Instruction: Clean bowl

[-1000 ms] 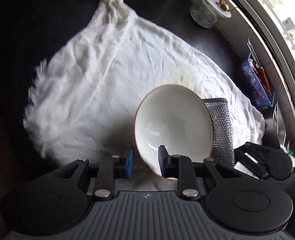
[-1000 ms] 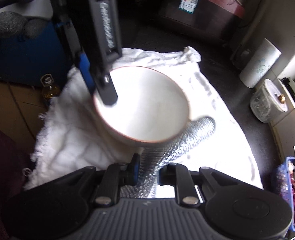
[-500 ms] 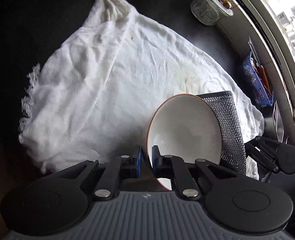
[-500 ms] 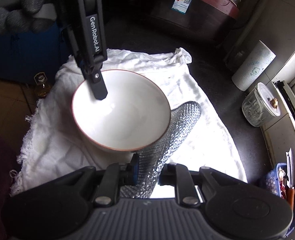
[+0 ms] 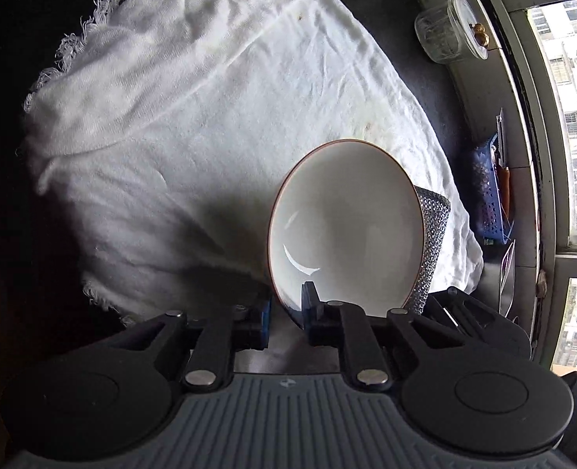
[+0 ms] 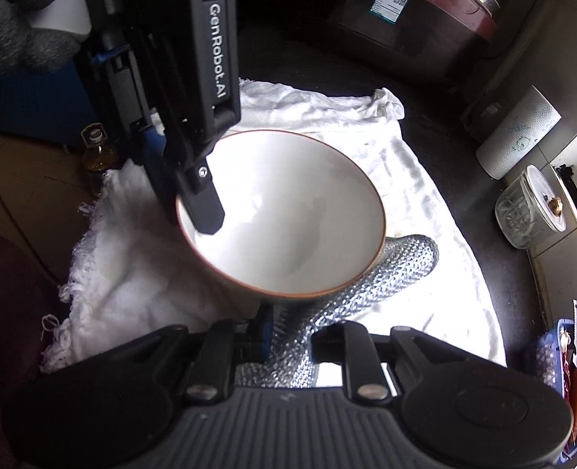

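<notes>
The left hand-held gripper [image 5: 286, 312] is clamped on the rim of the white bowl [image 5: 345, 222], one finger inside and one outside the wall. You can see it better from the right wrist view, where the inner finger [image 6: 206, 211] sits down in the bowl's cavity. The bowl is tipped up on edge toward the left camera, held above the white cloth [image 5: 194, 125], and it has a thin brownish rim line. Inside looks plain white with a glossy highlight.

The right hand-held gripper [image 6: 288, 338] is pinched on a silvery mesh scrubbing cloth [image 6: 370, 285], the metallic woven kind. The mesh runs from between its fingers up under the far side of the bowl and pokes out just beyond the rim. In the left wrist view it shows as a mesh strip [image 5: 431, 234] right behind the bowl's outer wall; looks like it's touching the bowl, but I can't say for sure.

The white cloth is spread, wrinkled, over the dark tabletop [image 5: 437, 90], with frayed edges on the side away from the window. Beyond the bowl, toward the window, there's a lidded glass jar [image 5: 445, 33] and a small blue basket [image 5: 488, 191] of odds and ends. A paper towel roll [image 6: 517, 138] stands near the jar.
</notes>
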A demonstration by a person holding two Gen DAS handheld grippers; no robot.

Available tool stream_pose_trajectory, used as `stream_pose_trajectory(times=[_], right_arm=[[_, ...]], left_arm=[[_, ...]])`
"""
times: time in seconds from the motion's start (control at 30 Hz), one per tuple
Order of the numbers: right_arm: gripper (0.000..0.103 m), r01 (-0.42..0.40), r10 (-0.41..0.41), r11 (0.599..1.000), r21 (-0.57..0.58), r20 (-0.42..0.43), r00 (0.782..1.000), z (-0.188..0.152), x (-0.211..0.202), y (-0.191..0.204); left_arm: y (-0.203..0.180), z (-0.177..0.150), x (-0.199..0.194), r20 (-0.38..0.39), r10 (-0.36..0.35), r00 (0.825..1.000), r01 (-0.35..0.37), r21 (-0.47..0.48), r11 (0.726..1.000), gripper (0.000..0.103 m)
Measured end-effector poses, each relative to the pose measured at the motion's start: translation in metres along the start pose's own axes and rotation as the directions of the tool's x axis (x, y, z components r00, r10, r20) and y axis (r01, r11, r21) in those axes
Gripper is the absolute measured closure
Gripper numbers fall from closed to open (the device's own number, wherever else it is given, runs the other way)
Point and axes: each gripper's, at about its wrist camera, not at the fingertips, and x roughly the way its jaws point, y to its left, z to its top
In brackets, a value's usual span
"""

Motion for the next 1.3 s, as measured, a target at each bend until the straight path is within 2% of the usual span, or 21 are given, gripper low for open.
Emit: stream_pose_trajectory(times=[0.07, 0.1, 0.17, 0.23, 0.3, 0.37, 0.4, 0.43, 0.47, 0.5, 0.53, 0.6, 0.7, 0.8, 0.9, 1.07, 1.3], right_arm=[[0.086, -0.001, 0.001, 1.000, 0.001, 0.000, 1.000, -0.001, 0.000, 0.000], [0.086, -0.002, 0.002, 1.000, -0.002, -0.001, 1.000, -0.002, 0.000, -0.001], [0.086, -0.003, 0.003, 1.000, -0.001, -0.002, 1.000, -0.003, 0.000, -0.003], [0.086, 0.000, 0.000, 1.000, 0.002, -0.004, 1.000, -0.005, 0.001, -0.007], [0.086, 0.005, -0.005, 1.000, 0.003, -0.004, 1.000, -0.005, 0.000, -0.011], [0.086, 0.015, -0.015, 1.000, -0.002, -0.003, 1.000, -0.006, -0.001, -0.016], [0.086, 0.021, -0.021, 1.000, -0.006, -0.003, 1.000, -0.005, -0.001, -0.018], [0.086, 0.026, -0.026, 1.000, -0.009, -0.003, 1.000, -0.004, -0.001, -0.020], [0.086, 0.031, -0.031, 0.999, -0.009, -0.002, 1.000, -0.003, -0.001, -0.022], [0.086, 0.037, -0.037, 0.999, -0.007, -0.001, 0.999, -0.003, -0.002, -0.024], [0.086, 0.043, -0.043, 0.999, -0.004, 0.001, 0.999, -0.002, -0.002, -0.026], [0.086, 0.048, -0.048, 0.999, 0.006, 0.002, 0.999, -0.001, -0.003, -0.029], [0.086, 0.048, -0.048, 0.999, 0.004, -0.004, 0.999, -0.001, -0.003, -0.025], [0.086, 0.037, -0.037, 0.999, 0.002, -0.017, 0.999, -0.002, -0.003, -0.020], [0.086, 0.015, -0.015, 1.000, -0.005, -0.019, 1.000, -0.004, -0.003, -0.011], [0.085, -0.002, 0.001, 1.000, -0.027, -0.027, 1.000, -0.003, -0.004, 0.002], [0.084, -0.002, 0.001, 1.000, -0.019, -0.024, 1.000, -0.002, -0.007, 0.008]], left_arm=[[0.000, 0.000, 0.001, -0.016, -0.012, 1.000, 0.012, 0.003, 1.000, 0.089], [-0.004, 0.001, 0.000, -0.019, 0.002, 1.000, -0.001, 0.036, 0.999, 0.087], [-0.016, 0.003, -0.003, -0.011, 0.052, 0.999, -0.050, 0.155, 0.987, 0.081], [-0.030, 0.005, -0.008, 0.043, 0.111, 0.993, -0.119, 0.287, 0.951, 0.072], [-0.045, 0.013, -0.014, 0.101, 0.164, 0.981, -0.191, 0.413, 0.890, 0.068], [-0.055, 0.021, -0.014, 0.120, 0.183, 0.976, -0.219, 0.499, 0.838, 0.068], [-0.060, 0.025, -0.013, 0.127, 0.191, 0.973, -0.229, 0.557, 0.799, 0.069], [-0.064, 0.028, -0.013, 0.139, 0.194, 0.971, -0.238, 0.590, 0.771, 0.072], [-0.067, 0.030, -0.013, 0.153, 0.193, 0.969, -0.246, 0.620, 0.745, 0.088], [-0.068, 0.032, -0.013, 0.144, 0.187, 0.972, -0.235, 0.645, 0.727, 0.093], [-0.066, 0.035, -0.013, 0.125, 0.179, 0.976, -0.217, 0.635, 0.741, 0.093], [-0.060, 0.038, -0.012, 0.087, 0.162, 0.983, -0.182, 0.592, 0.785, 0.094], [-0.045, 0.036, -0.008, 0.033, 0.133, 0.991, -0.133, 0.474, 0.870, 0.094], [-0.033, 0.031, -0.008, 0.025, 0.101, 0.995, -0.102, 0.382, 0.918, 0.094], [-0.026, 0.023, -0.010, 0.028, 0.086, 0.996, -0.091, 0.313, 0.945, 0.094], [-0.018, 0.015, -0.011, 0.020, 0.066, 0.998, -0.069, 0.219, 0.973, 0.093], [-0.010, 0.001, -0.008, 0.005, 0.044, 0.999, -0.044, 0.134, 0.990, 0.092]])
